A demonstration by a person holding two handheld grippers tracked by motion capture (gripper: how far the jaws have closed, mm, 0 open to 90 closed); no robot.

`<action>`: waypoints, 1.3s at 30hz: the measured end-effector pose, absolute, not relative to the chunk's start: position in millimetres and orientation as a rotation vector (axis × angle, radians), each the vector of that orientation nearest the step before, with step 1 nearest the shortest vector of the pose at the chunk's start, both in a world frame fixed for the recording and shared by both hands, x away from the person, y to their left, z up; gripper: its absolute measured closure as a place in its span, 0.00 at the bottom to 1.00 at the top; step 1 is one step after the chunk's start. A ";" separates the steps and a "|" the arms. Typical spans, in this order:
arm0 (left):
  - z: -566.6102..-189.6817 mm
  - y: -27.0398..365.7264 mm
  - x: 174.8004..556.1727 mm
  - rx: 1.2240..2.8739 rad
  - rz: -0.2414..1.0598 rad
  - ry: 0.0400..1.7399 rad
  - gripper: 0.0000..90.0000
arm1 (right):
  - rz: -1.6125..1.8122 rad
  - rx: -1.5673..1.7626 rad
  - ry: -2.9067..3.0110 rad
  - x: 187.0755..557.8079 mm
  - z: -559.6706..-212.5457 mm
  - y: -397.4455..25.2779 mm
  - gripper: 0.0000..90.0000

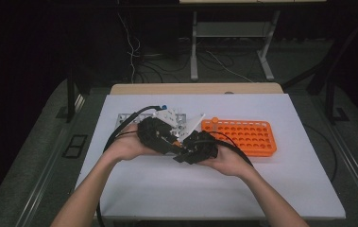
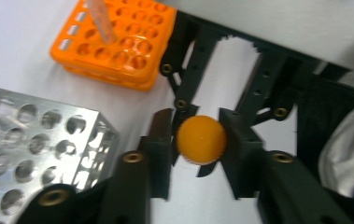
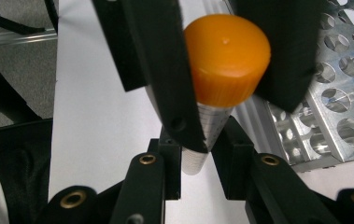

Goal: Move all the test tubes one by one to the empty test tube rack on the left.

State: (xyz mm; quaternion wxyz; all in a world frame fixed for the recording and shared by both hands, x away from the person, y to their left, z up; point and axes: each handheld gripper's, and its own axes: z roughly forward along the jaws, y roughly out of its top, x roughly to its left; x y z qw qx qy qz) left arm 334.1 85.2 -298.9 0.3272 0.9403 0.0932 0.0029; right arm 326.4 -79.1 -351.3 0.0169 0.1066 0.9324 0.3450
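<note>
Jaws of both grippers clamp one orange-capped tube (image 3: 221, 88) above the desk (image 1: 261, 184) — left gripper (image 2: 198, 140) on its cap, right gripper (image 3: 195, 158) on its body — between metal rack (image 2: 39, 144) and orange rack (image 1: 247, 135).

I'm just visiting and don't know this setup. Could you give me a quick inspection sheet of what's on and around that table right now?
Surface: white mat over a wooden table.
Job's things: a tube with an orange cap; the cap sits between the left gripper jaws, the tube body between the right gripper jaws. Orange tube rack holding one capped tube at its left end; metal tube rack beside it.
Clutter: nothing seen.
Grippers: both meet at the table's middle, each shut on the same tube.
Cables: a black cable trails from the left gripper; another loops by the right hand.
Surroundings: dark room, desk legs and loose wires on the floor behind.
</note>
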 end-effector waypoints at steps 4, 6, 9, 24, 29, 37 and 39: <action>-299.4 86.3 334.9 2.470 0.010 0.247 0.76 | 1.071 0.332 2.898 326.8 -352.2 -78.7 0.81; -299.0 87.3 335.7 2.471 0.015 0.250 0.76 | 1.073 0.335 2.896 327.3 -352.2 -79.0 0.80; -297.7 90.9 338.3 2.468 0.024 0.268 0.76 | 1.085 0.351 2.891 328.3 -350.6 -81.5 0.72; -284.3 118.6 351.4 2.447 0.081 0.375 0.76 | 1.156 0.511 2.820 332.9 -340.6 -118.5 0.27; -279.7 125.3 355.4 2.448 0.107 0.399 0.76 | 1.181 0.568 2.796 333.0 -338.9 -131.0 0.12; -273.1 134.1 362.7 2.455 0.143 0.444 0.76 | 1.248 0.645 2.748 334.1 -332.6 -153.8 0.00; -271.0 135.8 364.5 2.452 0.151 0.451 0.76 | 1.252 0.656 2.740 333.7 -331.6 -159.5 0.00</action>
